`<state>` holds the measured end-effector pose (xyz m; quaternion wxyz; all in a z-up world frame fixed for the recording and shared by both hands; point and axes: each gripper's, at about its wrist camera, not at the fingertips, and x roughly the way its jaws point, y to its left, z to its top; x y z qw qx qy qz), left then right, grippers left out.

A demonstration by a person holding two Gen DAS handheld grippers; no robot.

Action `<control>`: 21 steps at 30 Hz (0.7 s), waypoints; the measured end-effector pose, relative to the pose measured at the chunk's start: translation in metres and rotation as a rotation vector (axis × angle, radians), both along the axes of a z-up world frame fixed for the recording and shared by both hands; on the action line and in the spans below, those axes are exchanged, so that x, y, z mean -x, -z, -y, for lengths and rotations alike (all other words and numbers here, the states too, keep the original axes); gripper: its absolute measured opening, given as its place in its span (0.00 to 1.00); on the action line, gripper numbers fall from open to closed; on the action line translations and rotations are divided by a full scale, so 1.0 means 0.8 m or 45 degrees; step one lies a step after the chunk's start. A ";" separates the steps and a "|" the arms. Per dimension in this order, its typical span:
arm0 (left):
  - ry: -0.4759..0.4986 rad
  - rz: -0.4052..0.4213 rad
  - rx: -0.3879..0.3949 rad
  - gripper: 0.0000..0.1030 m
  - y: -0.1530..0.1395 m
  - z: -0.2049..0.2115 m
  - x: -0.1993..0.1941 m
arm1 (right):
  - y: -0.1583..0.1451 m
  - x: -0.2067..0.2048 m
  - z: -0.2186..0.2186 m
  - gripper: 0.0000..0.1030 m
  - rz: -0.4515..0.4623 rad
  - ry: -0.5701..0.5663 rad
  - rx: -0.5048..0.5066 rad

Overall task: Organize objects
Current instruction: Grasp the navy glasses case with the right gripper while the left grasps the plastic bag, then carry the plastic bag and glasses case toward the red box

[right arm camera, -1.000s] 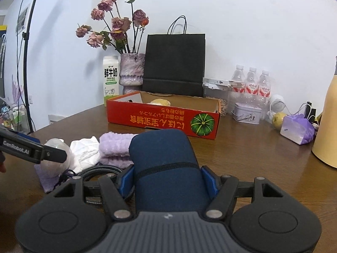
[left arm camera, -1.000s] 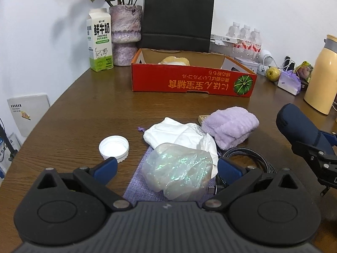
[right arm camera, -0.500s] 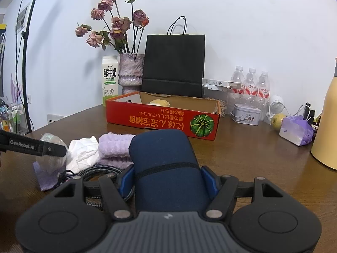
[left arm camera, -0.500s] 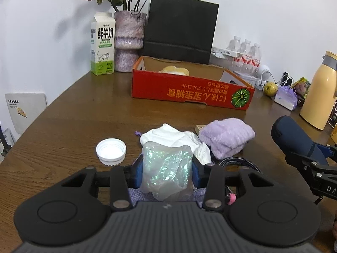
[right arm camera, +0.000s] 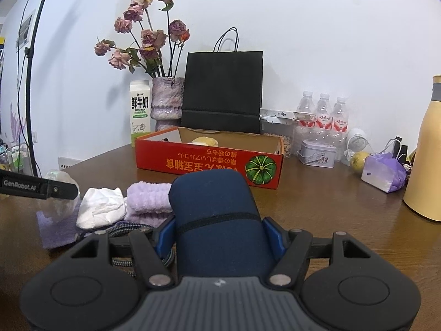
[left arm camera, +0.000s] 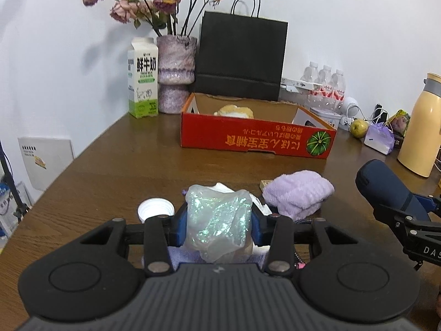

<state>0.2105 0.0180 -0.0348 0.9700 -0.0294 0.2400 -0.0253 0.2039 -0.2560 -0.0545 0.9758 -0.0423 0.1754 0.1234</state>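
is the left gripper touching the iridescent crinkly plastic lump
Touching. In the left wrist view the left gripper has both blue pads pressed against the sides of the iridescent crinkly plastic lump, which fills the space between them with no gap.

desk [left arm camera: 115,165]: brown wood grain, smooth, faint sheen
iridescent bag [left arm camera: 217,220]: thin crinkled plastic film, pearly shimmer
purple towel [left arm camera: 297,193]: plush, fuzzy cloth
blue pouch [right arm camera: 217,220]: matt navy fabric
red box [left arm camera: 256,138]: printed cardboard, matt
black bag [left arm camera: 239,58]: matt paper
bottle cap [left arm camera: 155,211]: white, smooth plastic
left gripper [left arm camera: 217,227]: matt black plastic
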 end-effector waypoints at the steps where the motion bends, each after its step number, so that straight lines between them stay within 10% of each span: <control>1: -0.004 0.009 -0.009 0.42 -0.001 0.000 0.002 | 0.000 0.000 0.000 0.63 0.000 0.001 -0.001; 21: -0.006 0.107 -0.040 0.43 -0.032 0.004 0.007 | -0.019 -0.004 -0.007 0.63 0.047 -0.008 -0.024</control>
